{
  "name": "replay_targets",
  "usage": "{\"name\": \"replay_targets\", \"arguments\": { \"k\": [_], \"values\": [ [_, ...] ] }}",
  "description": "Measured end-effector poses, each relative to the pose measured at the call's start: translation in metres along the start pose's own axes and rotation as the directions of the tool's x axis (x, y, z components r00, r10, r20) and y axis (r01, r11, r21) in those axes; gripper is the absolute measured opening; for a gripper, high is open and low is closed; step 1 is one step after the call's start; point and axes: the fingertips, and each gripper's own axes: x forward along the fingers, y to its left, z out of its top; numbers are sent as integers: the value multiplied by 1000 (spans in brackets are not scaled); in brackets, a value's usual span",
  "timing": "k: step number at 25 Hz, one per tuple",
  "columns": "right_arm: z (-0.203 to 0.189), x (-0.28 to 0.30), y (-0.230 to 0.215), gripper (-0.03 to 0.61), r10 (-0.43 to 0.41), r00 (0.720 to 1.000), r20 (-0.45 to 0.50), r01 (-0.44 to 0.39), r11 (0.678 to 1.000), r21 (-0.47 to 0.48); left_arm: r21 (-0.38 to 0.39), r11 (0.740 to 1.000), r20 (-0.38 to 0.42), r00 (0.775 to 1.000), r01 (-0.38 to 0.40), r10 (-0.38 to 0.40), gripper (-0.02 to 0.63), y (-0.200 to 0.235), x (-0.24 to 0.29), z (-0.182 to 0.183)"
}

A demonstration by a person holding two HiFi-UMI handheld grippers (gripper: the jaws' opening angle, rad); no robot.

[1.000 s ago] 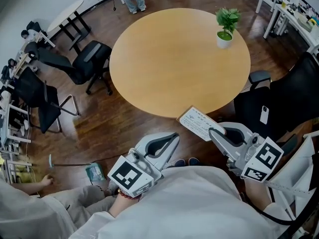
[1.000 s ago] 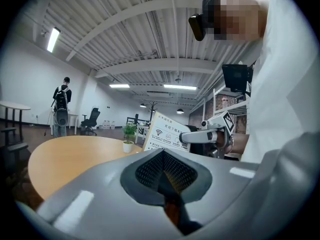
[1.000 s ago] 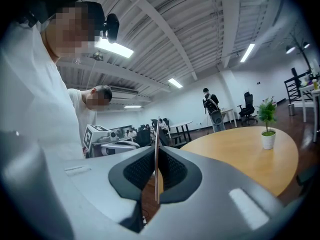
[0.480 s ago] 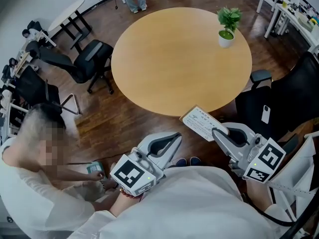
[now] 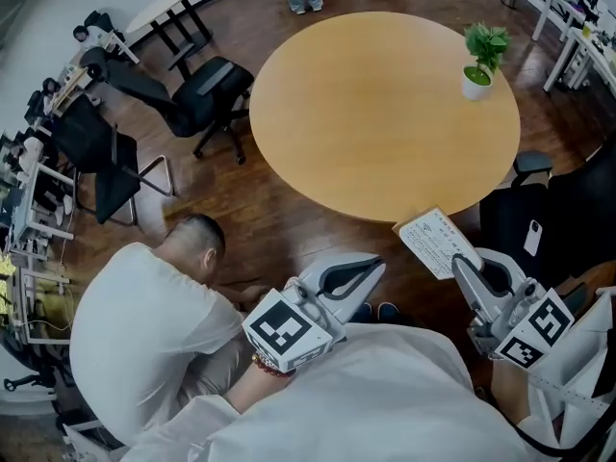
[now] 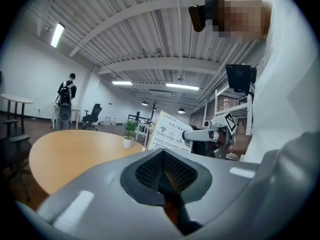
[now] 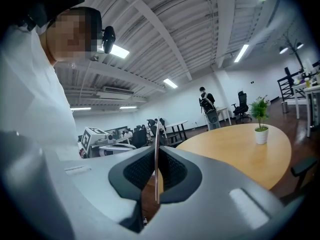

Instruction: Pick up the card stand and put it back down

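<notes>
The right gripper point(image 5: 464, 264) has its jaws pinched tight on the thin white printed card stand point(image 5: 435, 242), gripping it along its near edge. In the right gripper view the sheet runs edge-on straight up between the pads. The stand hangs in the air just off the near edge of the round light-wood table point(image 5: 385, 104), over the dark wooden floor point(image 5: 279, 229) rather than above the top. The left gripper point(image 5: 373, 263) sits beside it, jaws pressed together on nothing.

The hold covers only a narrow strip of a flat sheet, so a quick swing could probably make it pivot or slide. If it is set down right at the near edge, its base might overhang and tip to the floor.

The tabletop is bare except for a small white-potted green plant point(image 5: 478, 65) at its far right edge, so there is ample room further in. Off the table it is tighter. A black chair point(image 5: 568, 200) stands close on the right, and a person in a white top point(image 5: 144, 335) crouches near the left gripper.
</notes>
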Motion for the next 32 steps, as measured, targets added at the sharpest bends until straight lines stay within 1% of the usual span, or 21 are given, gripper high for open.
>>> {"name": "replay_targets", "arguments": {
  "k": [1, 3, 5, 6, 8, 10, 12, 14, 16, 19, 22, 25, 27, 28, 30, 32],
  "values": [
    [-1, 1, -2, 20, -12, 1000, -2, 12, 1000, 3, -11, 1000, 5, 1000, -22, 22, 0, 8, -4, -1],
    [-3, 3, -8, 20, -43, 999, -5, 44, 999, 17, -55, 993, 19, 995, -101, 102, 0, 35, -21, -6],
    [-5, 6, -15, 20, -85, 996, -2, 85, 996, 39, -114, 976, 36, 981, -186, 191, 0, 69, -47, -10],
    [-4, 7, -19, 20, -107, 994, 3, 107, 993, 45, -130, 968, 45, 974, -216, 224, 0, 83, -61, -10],
    [-2, 10, -25, 21, -140, 990, 18, 139, 989, 44, -125, 958, 54, 962, -260, 268, 0, 107, -82, -11],
    [-6, 15, -34, 20, -158, 987, 23, 157, 987, 33, -113, 949, 52, 952, -293, 300, 0, 130, -91, -16],
    [-14, 21, -48, 20, -178, 984, 2, 178, 984, 16, -128, 935, 29, 941, -331, 337, 0, 155, -91, -23],
    [-19, 21, -67, 21, -218, 975, -29, 218, 976, -6, -151, 915, -7, 926, -375, 378, 0, 175, -90, -25],
    [-8, 18, -92, 21, -246, 969, -34, 246, 969, -6, -159, 901, -21, 914, -403, 405, 0, 191, -91, -20],
    [17, 32, -145, 20, -235, 972, 2, 235, 972, 1, -154, 887, -35, 900, -435, 435, 0, 233, -78, -16],
    [16, 63, -213, 20, -236, 972, 0, 236, 971, 25, -151, 869, -51, 882, -470, 468, 0, 278, -45, -16],
    [16, 91, -268, 20, -204, 978, -33, 205, 977, 63, -161, 866, -43, 880, -473, 473, 1, 293, 2, 4],
    [19, 128, -307, 20, -132, 989, -73, 136, 989, 58, -168, 860, -39, 875, -481, 482, 1, 310, 38, 28],
    [15, 151, -327, 21, -97, 990, -106, 102, 993, 51, -170, 856, -38, 871, -488, 489, 0, 322, 53, 38],
    [-8, 194, -361, 20, -35, 983, -182, 42, 998, 37, -161, 852, -41, 865, -499, 499, 1, 336, 73, 45],
    [-26, 229, -384, 21, 33, 970, -240, -29, 999, 20, -151, 848, -63, 861, -508, 505, 0, 340, 83, 47]
  ]
}}
